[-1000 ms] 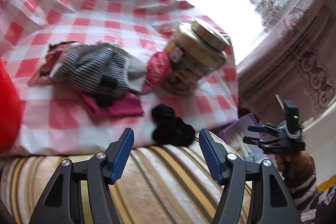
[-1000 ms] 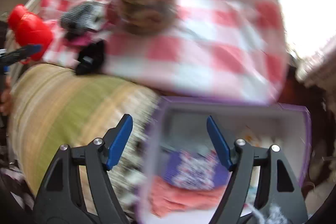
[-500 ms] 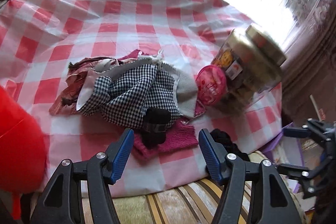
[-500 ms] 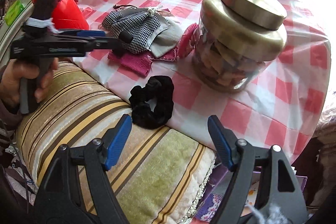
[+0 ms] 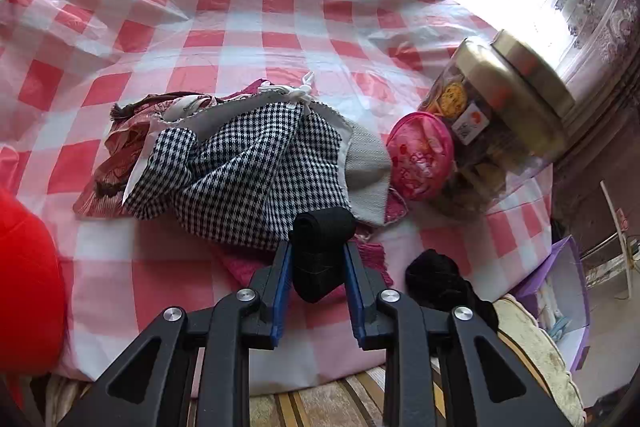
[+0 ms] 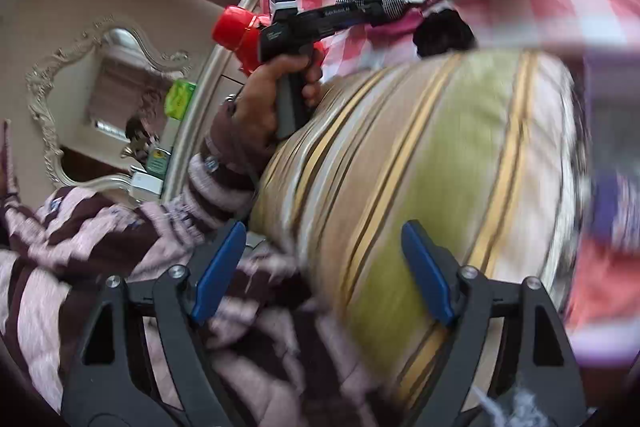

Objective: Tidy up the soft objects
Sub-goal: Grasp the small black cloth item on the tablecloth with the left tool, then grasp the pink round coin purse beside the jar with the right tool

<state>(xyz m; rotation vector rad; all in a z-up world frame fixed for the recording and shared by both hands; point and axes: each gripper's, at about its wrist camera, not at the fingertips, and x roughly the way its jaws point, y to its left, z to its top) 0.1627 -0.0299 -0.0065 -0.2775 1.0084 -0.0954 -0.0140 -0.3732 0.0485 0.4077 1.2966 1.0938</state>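
A black rolled cloth (image 5: 320,227) lies on a pink knitted piece (image 5: 244,265) at the near edge of a heap of fabrics topped by a houndstooth cloth (image 5: 248,171). My left gripper (image 5: 317,247) is closing, and its blue pads press on both sides of the roll. A black scrunchie (image 5: 436,279) rests to the right at the table's edge. My right gripper (image 6: 324,267) hangs over a striped cushion (image 6: 420,155); its jaws are opening, with nothing between them. In the right wrist view a hand (image 6: 272,95) holds the left gripper at the heap.
A red-and-white checked tablecloth (image 5: 240,7) covers the table. A pink round pouch (image 5: 420,157) leans on a gold-lidded jar (image 5: 496,123) at the right. A red object (image 5: 24,287) stands at the left edge. A purple box (image 5: 560,291) sits low beyond the table's right corner.
The left gripper moved forward and down to the fabric heap and closed around the black roll. The right gripper swung left, from the jar and scrunchie to the cushion and the person's sleeve.
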